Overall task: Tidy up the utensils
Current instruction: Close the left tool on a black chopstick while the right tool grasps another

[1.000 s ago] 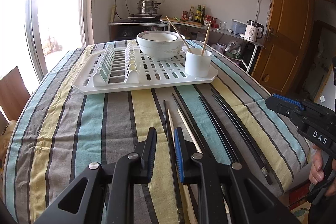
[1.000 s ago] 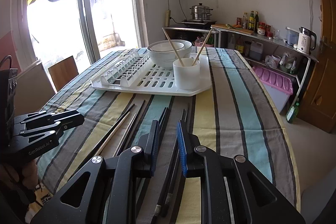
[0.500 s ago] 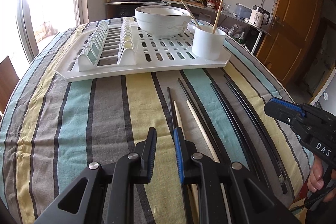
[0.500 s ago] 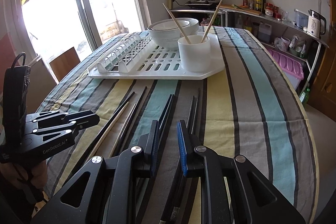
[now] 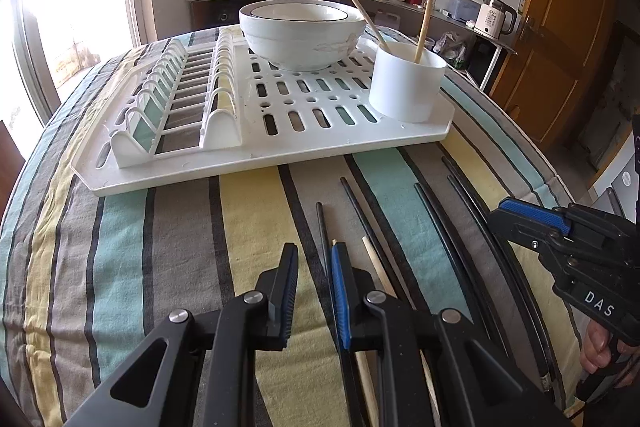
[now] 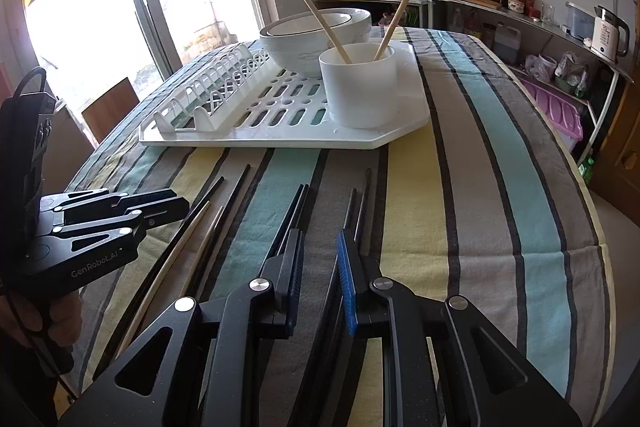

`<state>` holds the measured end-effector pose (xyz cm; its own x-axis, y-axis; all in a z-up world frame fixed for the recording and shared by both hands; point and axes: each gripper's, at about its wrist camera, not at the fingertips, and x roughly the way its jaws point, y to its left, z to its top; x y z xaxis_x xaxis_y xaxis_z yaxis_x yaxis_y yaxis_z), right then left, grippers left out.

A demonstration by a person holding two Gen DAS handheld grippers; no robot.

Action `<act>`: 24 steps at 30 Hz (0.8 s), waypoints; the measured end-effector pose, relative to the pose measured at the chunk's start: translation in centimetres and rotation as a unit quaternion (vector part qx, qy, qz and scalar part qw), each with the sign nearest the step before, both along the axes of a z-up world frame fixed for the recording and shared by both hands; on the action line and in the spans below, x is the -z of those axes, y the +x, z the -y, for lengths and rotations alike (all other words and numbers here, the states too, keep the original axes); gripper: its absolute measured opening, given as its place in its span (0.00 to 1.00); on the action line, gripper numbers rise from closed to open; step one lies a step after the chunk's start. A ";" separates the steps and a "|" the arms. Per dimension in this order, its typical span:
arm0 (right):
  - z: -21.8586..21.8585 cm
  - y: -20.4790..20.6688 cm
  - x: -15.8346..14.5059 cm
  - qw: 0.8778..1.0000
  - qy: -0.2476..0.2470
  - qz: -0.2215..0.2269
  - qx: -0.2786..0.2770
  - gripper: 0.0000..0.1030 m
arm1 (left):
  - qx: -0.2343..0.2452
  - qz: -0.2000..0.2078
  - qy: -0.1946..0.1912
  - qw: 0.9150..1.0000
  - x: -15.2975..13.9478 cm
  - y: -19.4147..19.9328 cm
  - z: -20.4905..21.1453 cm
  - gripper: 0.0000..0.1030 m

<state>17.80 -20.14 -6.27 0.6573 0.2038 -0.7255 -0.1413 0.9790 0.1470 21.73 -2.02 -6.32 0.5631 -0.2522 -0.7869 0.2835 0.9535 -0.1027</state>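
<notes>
Round table (image 5: 520, 147) draped in striped cloth (image 5: 248, 227) of grey, teal and pale yellow. White plastic drying rack (image 5: 280, 151) set flat toward the far side. Nearer, black chopsticks (image 6: 296, 211) and pale wooden chopsticks (image 6: 180, 247) laid loose on the cloth, roughly parallel, pointing toward the rack, tips just short of it.

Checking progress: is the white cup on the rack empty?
Not empty. The white cup on the rack holds two wooden chopsticks leaning out.
</notes>
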 end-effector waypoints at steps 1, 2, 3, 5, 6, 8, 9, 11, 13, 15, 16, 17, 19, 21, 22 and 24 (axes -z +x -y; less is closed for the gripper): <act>0.0 0.3 0.1 1.000 0.001 -0.004 0.000 0.17 | 0.000 -0.001 0.000 1.000 0.0 0.2 0.0 0.16; 0.0 0.6 0.3 1.000 0.001 -0.005 0.000 0.17 | 0.001 0.000 0.000 1.000 0.0 0.3 0.1 0.16; 0.0 0.8 0.4 1.000 0.000 -0.007 -0.001 0.17 | 0.002 -0.002 0.001 1.000 0.1 0.5 0.2 0.16; 0.0 1.2 0.6 1.000 -0.003 -0.013 0.002 0.16 | 0.001 -0.009 0.001 1.000 0.3 1.0 0.3 0.16; 0.2 1.3 0.7 1.000 -0.002 -0.013 0.004 0.16 | 0.001 -0.012 0.003 1.000 0.4 1.3 0.4 0.16; 0.7 1.5 0.5 1.000 0.002 -0.011 0.011 0.16 | 0.000 -0.016 0.007 1.000 0.7 1.6 0.5 0.16; 1.0 1.6 0.5 1.000 0.003 -0.010 0.015 0.16 | 0.000 -0.014 0.007 1.000 0.7 1.7 0.5 0.16; 1.5 1.8 0.5 1.000 0.001 -0.010 0.021 0.16 | 0.000 -0.014 0.010 1.000 0.7 1.9 0.6 0.16; 1.7 2.2 0.6 1.000 -0.003 -0.012 0.026 0.16 | -0.001 -0.013 0.013 1.000 0.8 2.1 0.7 0.16; 1.8 2.6 0.7 0.999 -0.007 -0.017 0.029 0.16 | -0.003 -0.012 0.020 1.000 0.8 2.3 0.8 0.16; 1.8 2.7 0.7 0.999 -0.007 -0.017 0.029 0.16 | -0.003 -0.011 0.021 1.000 0.8 2.3 0.8 0.16; 1.7 2.6 0.7 1.000 -0.006 -0.015 0.027 0.16 | -0.003 -0.011 0.021 1.000 0.8 2.3 0.8 0.16; 1.3 2.5 0.5 1.000 -0.006 -0.011 0.018 0.16 | -0.002 -0.009 0.022 1.000 0.9 2.2 0.8 0.16; 0.7 2.5 0.5 1.000 -0.007 -0.011 0.006 0.16 | -0.003 -0.009 0.023 1.000 0.9 2.3 0.8 0.16; 0.4 2.6 0.6 1.000 -0.009 -0.012 0.003 0.16 | -0.003 -0.009 0.024 1.000 0.9 2.3 0.8 0.16; 0.1 2.9 0.9 1.000 -0.015 -0.016 0.000 0.16 | -0.002 -0.007 0.027 1.000 0.9 2.3 0.8 0.16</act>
